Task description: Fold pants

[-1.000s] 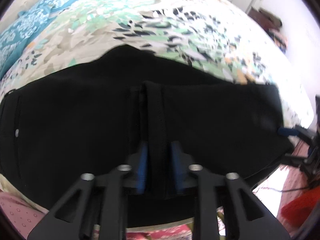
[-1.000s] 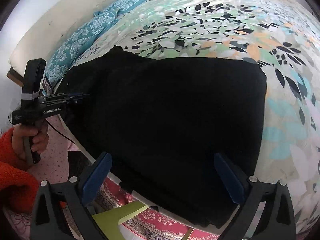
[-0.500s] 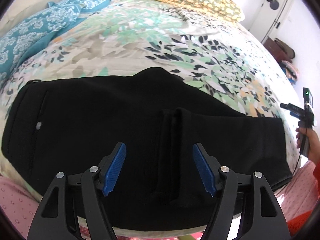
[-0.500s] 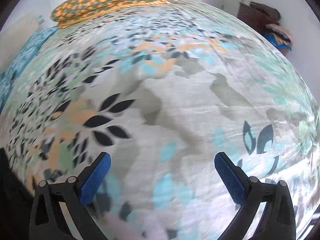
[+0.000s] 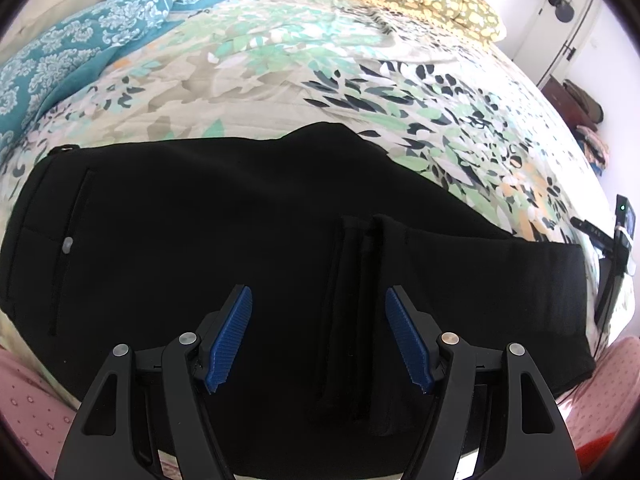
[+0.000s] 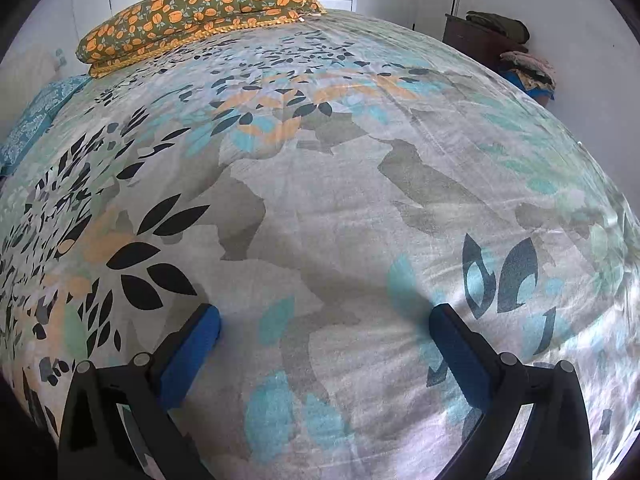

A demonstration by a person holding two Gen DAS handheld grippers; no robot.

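Black pants (image 5: 224, 240) lie folded flat near front edge of bed (image 5: 304, 64), leg hems doubled back over the middle w/ a raised crease just right of ctr. Left gripper (image 5: 318, 336) hangs above that fold, jaws spread after just opening, cloth below them but not pinched. Right gripper (image 6: 324, 356) well off to the side, jaws spread wide, tips on or just over bare floral sheet (image 6: 340, 200), nothing between; 2 pillows (image 6: 200, 12) stacked at far end.
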